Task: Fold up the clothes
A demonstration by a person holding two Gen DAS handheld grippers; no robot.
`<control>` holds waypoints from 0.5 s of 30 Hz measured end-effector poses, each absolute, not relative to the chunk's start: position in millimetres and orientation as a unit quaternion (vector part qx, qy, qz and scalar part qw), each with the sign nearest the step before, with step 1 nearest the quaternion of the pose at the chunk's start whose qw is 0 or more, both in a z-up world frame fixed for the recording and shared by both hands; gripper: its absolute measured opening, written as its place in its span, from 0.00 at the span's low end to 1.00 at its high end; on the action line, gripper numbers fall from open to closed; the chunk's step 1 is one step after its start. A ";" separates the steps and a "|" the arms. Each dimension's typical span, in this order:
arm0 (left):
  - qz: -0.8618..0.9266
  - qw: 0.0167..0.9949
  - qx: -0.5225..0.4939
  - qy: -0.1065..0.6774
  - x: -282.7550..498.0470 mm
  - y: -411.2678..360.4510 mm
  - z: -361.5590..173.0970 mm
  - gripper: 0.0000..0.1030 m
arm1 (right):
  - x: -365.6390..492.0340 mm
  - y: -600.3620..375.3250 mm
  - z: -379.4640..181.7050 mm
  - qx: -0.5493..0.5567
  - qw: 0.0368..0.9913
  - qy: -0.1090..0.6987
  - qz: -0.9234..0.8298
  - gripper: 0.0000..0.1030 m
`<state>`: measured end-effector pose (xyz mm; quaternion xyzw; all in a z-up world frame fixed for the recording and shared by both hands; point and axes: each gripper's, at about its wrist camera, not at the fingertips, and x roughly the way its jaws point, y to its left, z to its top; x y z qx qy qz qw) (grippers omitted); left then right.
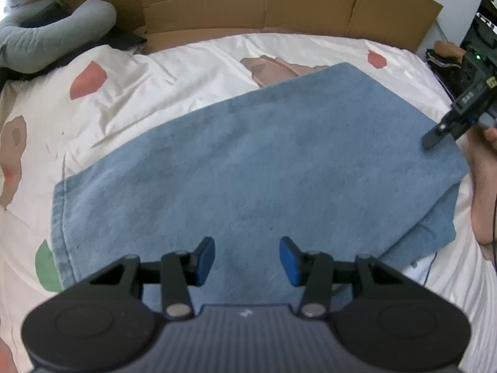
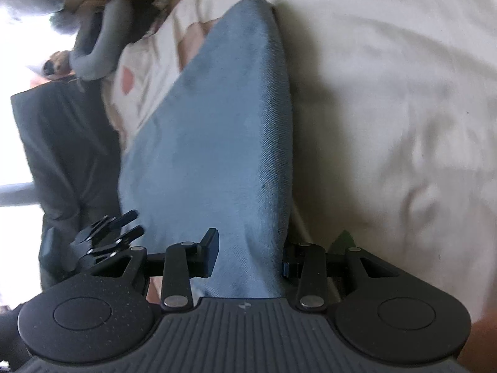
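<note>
Bed (image 1: 192,62): white cover with red, brown and green patches, fills most of both views; its near and side edges are cut off by the frame.

Cardboard sheet (image 1: 248,3): stands along the far side of the bed at 12 o'clock in the left wrist view, creased, top cut off. No print legible on it.

Blue denim garment (image 1: 248,161): lies folded flat on the bed, centre of the left wrist view, stitched hem at 8 o'clock, a doubled layer showing at its 4 o'clock corner. In the right wrist view it runs as a long strip from 12 to 6 o'clock and its near end passes under the gripper body, hidden there.

Grey pillow (image 1: 56,34): curved tube at 10 o'clock, partly cut off; dark items behind it too blurred to identify.

Left gripper (image 1: 247,261): hovers over the near part of the garment, fingers (image 1: 206,259) moderately apart, nothing between them, clear of the cloth.

Right gripper (image 2: 250,256): garment edge lies between its fingers (image 2: 211,256); the right one is mostly hidden behind the cloth, so I cannot tell whether the pads press on it. In the left wrist view only one fingertip shows at 3 o'clock, on the garment's right corner.

Hand (image 1: 484,186): at 3 o'clock, partly cut off.

Small yellow label on the right gripper body: unreadable.
</note>
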<state>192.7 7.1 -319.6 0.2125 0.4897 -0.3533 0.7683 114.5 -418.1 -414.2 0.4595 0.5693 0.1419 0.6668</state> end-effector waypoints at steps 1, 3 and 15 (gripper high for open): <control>-0.354 0.768 0.213 0.490 192.4 6.4 -320.0 0.48 | 116.0 -414.2 -414.7 0.451 0.676 0.567 0.135 0.38; -0.354 0.766 0.216 0.491 191.8 5.7 -321.2 0.48 | 119.9 -406.7 -415.8 0.436 0.687 0.567 0.127 0.38; -0.366 0.766 0.224 0.478 191.4 0.7 -321.9 0.48 | 121.3 -406.5 -406.6 0.452 0.678 0.560 0.148 0.09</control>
